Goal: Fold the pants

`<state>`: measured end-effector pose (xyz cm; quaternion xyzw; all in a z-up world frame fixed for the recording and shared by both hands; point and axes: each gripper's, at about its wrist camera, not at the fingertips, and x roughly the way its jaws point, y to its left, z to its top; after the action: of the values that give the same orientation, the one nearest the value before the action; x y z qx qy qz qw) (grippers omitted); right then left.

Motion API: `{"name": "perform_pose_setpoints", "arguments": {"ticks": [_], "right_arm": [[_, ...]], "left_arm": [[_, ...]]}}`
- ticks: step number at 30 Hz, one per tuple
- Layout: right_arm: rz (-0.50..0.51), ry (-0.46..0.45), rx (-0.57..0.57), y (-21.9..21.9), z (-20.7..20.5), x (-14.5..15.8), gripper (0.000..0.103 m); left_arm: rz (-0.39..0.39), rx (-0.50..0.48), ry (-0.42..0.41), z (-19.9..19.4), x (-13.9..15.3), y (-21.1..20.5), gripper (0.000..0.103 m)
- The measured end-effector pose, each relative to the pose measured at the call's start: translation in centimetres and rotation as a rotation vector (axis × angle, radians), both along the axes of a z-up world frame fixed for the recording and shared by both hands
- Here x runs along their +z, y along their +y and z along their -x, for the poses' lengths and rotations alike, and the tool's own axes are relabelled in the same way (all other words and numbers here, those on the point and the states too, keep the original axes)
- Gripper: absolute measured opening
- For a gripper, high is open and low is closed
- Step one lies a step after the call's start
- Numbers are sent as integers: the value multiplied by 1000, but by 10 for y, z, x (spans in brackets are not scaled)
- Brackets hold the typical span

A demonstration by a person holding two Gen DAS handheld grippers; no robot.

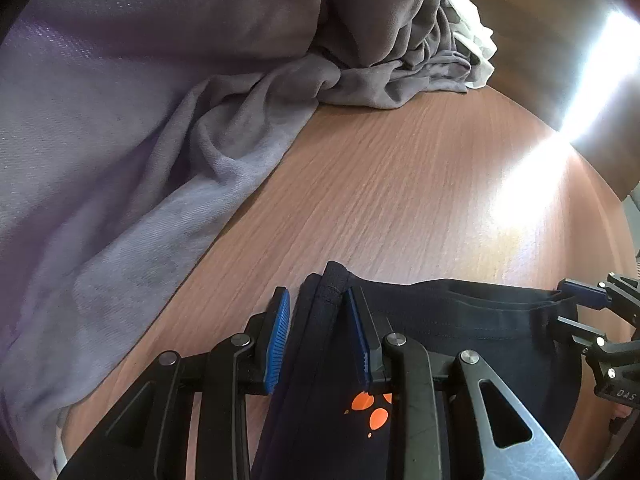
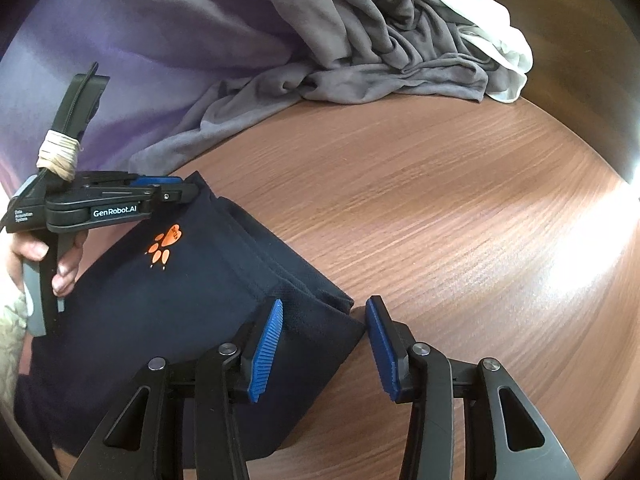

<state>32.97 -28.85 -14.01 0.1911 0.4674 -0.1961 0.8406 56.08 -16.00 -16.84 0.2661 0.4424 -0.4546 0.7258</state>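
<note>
Dark navy pants (image 2: 168,304) with an orange paw print (image 2: 164,244) lie folded on the wooden table (image 2: 440,208). They also show in the left wrist view (image 1: 460,320). My left gripper (image 1: 318,300) is open, its blue pads on either side of the pants' left corner edge; it also shows in the right wrist view (image 2: 180,190). My right gripper (image 2: 324,312) is open, astride the pants' right corner, with the fabric corner between the pads. It shows at the right edge of the left wrist view (image 1: 576,294).
A heap of grey cloth (image 2: 380,48) with a white garment (image 2: 500,52) lies at the back of the table. Lilac fabric (image 1: 80,140) covers the left side. A bright glare patch (image 1: 532,184) lies on the wood at the right.
</note>
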Motion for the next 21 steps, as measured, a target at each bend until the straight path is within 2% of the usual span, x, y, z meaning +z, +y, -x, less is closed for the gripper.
{"name": "perform_pose_setpoints", "arguments": {"ticks": [7, 10, 14, 16, 21], "right_arm": [[-13, -11, 15, -1, -2, 0, 37], [-27, -19, 33, -1, -3, -1, 31], [-62, -38, 57, -3, -4, -3, 20], [-62, -42, 67, -4, -4, -3, 16], [-39, -47, 71, -7, 1, 2, 13]], "left_arm": [[13, -26, 32, -2, 0, -2, 26], [29, -38, 58, -1, 0, -3, 15], [19, -42, 37, 3, 2, -6, 11], [42, -43, 41, 6, 7, -5, 11], [76, -55, -9, 15, 26, -4, 10]]}}
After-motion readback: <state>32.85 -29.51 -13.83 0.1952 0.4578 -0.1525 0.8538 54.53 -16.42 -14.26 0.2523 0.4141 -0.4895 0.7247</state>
